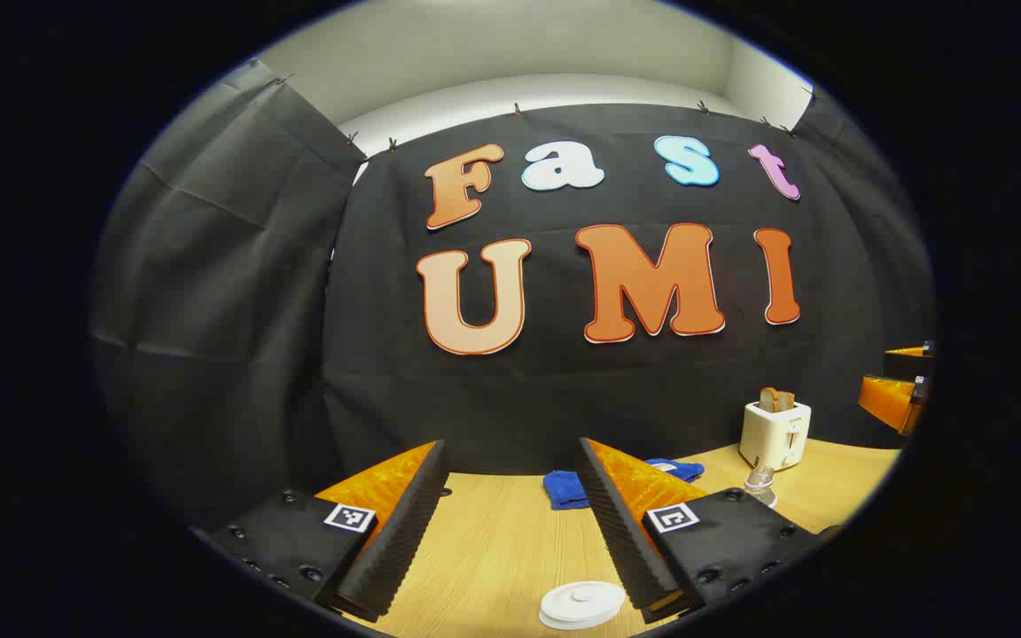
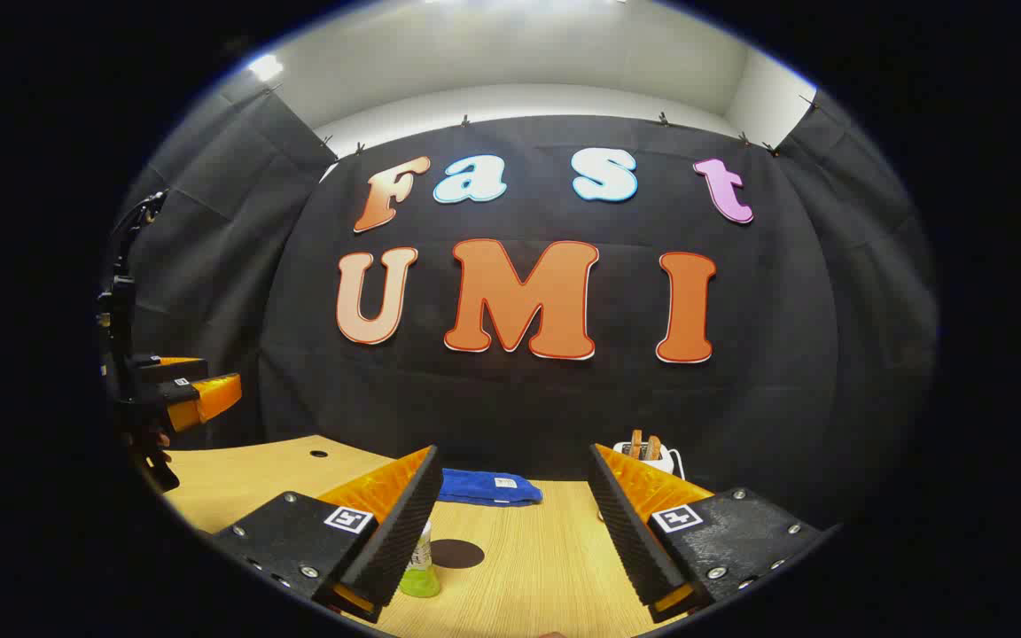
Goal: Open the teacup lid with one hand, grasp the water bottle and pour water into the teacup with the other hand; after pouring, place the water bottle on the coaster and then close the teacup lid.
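My left gripper (image 1: 510,443) is open above the wooden table (image 1: 493,549) with nothing between its fingers. A white round lid (image 1: 581,604) lies low in the left gripper view, just inside the right finger. My right gripper (image 2: 511,449) is also open and holds nothing. A small bottle with greenish contents (image 2: 420,567) stands upright on the table, partly hidden behind its left finger. A dark round coaster (image 2: 457,554) lies just right of the bottle. Each gripper appears at the edge of the other's view: the right gripper (image 1: 900,394) and the left gripper (image 2: 196,390).
A blue cloth (image 1: 564,489) (image 2: 486,487) lies at the back of the table by the black wall. A white toaster with bread slices (image 1: 775,432) (image 2: 648,452) stands at the back right. A small clear glass object (image 1: 760,483) sits in front of the toaster.
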Tool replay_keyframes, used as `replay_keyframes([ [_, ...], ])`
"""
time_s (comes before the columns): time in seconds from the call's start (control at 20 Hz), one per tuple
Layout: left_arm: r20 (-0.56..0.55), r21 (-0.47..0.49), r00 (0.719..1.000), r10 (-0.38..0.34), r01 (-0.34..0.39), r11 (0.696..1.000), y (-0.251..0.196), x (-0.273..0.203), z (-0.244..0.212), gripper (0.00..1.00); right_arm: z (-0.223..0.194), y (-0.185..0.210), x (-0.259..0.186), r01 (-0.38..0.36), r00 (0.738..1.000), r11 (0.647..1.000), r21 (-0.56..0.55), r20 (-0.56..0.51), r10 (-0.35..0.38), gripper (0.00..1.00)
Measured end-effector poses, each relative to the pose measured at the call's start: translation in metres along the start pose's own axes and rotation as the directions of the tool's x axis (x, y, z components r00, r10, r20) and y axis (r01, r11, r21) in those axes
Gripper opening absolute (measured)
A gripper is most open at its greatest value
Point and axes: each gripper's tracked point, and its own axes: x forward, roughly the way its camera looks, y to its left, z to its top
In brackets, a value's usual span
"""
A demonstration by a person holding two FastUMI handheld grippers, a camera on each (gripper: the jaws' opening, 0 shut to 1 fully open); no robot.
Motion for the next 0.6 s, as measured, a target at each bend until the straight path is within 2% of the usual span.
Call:
replay_keyframes([
  [0.6,-0.003,-0.017,0.999,-0.034,0.034,0.999,-0.0098,0.0,0.0011,0.96,0.0065,0.0023,-0.0033,-0.016,1.0,1.0,0.003,0.009,0.016,0.98],
])
